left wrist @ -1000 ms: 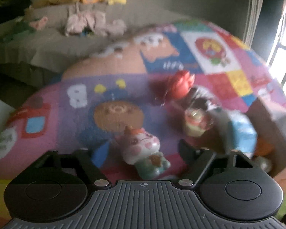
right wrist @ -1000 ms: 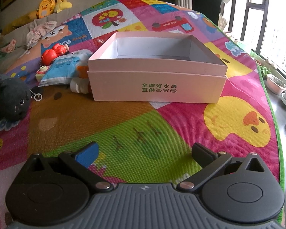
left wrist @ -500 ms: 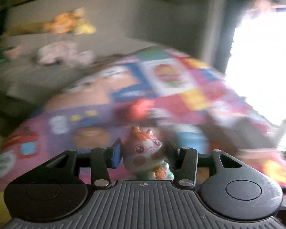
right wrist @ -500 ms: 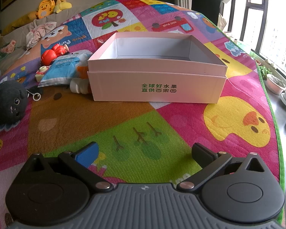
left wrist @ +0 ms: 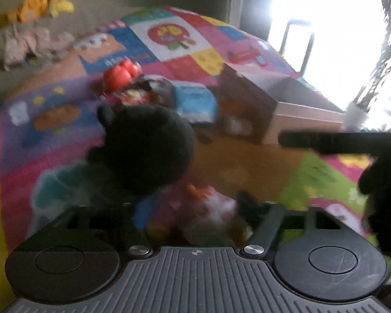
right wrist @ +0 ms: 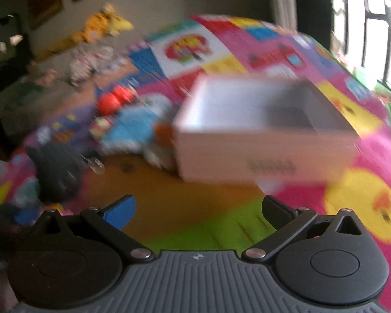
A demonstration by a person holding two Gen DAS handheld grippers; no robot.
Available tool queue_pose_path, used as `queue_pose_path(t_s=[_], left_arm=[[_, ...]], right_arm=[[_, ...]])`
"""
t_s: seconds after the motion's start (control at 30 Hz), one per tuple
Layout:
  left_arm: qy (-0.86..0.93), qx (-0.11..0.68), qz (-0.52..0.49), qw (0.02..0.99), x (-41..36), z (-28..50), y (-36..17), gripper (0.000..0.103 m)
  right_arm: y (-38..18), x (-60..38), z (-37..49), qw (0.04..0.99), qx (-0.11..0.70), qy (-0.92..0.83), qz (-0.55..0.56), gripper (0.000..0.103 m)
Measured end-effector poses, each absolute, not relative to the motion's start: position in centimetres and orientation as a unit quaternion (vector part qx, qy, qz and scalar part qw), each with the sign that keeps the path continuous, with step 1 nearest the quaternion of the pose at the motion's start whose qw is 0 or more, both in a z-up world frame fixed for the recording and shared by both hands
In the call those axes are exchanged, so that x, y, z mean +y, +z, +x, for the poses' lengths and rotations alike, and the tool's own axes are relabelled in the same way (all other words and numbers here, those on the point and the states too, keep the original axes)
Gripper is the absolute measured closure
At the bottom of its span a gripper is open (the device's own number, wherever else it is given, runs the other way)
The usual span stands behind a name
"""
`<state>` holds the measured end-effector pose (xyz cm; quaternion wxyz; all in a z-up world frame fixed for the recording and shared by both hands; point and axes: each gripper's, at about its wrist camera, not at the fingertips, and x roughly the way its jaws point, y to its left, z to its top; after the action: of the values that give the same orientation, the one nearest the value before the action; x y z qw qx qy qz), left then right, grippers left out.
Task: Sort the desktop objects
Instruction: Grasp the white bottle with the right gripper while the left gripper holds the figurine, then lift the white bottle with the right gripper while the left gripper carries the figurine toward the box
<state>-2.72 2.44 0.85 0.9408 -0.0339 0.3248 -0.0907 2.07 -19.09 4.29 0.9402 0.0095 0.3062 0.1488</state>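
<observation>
My left gripper (left wrist: pixel 195 208) hovers low over the play mat. Its jaws are opening, and the small white-and-pink animal figurine (left wrist: pixel 208 208) lies blurred between them, tipped over, with the pads off it. A black plush toy (left wrist: pixel 143 151) sits just ahead of it. The pink open box (left wrist: pixel 299 120) stands further right. In the right wrist view my right gripper (right wrist: pixel 198 208) is open with nothing between its fingers. It faces the pink box (right wrist: pixel 260 151), whose inside looks bare, and the black plush toy (right wrist: pixel 57 172) sits at the left.
A red toy (left wrist: pixel 120 75), a blue packet (left wrist: pixel 195 101) and smaller toys lie beside the box's left wall. A black bar (left wrist: pixel 338 143) and a dark mass reach in from the right edge of the left view. Soft toys lie on the sofa (right wrist: pixel 20 99) behind.
My left gripper shut on the figurine, swung right with it toward the black plush and the box, and has spread its jaws again. My right gripper has lifted slightly, and its view is blurred.
</observation>
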Motion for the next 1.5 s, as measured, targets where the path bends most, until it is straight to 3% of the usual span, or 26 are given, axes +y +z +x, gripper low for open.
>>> queue_pose_path(t_s=[0.1,0.3,0.37,0.63,0.83,1.2,1.3,1.37,1.5], left_arm=[[-0.098,0.332,-0.054,0.937,3.3,-2.6,0.5,0.011],[-0.110,0.328,-0.072,0.935,3.9,-2.9,0.2,0.003],[-0.110,0.327,-0.073,0.936,3.8,-2.8,0.2,0.003],[-0.112,0.327,-0.081,0.935,4.0,-2.7,0.1,0.001],[-0.112,0.327,-0.081,0.935,3.9,-2.7,0.1,0.001],[-0.109,0.330,-0.071,0.935,3.5,-2.6,0.0,0.000],[-0.104,0.332,-0.061,0.936,3.2,-2.6,-0.1,0.000],[-0.103,0.334,-0.054,0.935,3.0,-2.5,-0.1,0.000],[-0.097,0.339,-0.036,0.935,2.5,-2.5,-0.1,0.000]], right_arm=[[4.8,-16.9,3.4,0.934,0.305,0.188,0.010,0.019],[3.8,-14.5,6.0,0.923,0.327,0.202,0.024,0.021],[3.5,-14.5,6.4,0.930,0.325,0.173,0.015,0.032],[1.9,-14.6,8.0,0.928,0.349,0.128,0.016,0.033],[1.4,-13.6,9.0,0.931,0.346,0.120,0.005,0.058],[2.4,-19.4,2.1,0.907,0.370,0.197,-0.035,0.057],[3.8,-22.8,0.5,0.922,0.342,0.178,-0.032,0.042],[5.2,-25.9,0.9,0.941,0.311,0.135,-0.006,0.019],[6.5,-32.5,5.5,0.955,0.280,0.034,0.089,0.010]])
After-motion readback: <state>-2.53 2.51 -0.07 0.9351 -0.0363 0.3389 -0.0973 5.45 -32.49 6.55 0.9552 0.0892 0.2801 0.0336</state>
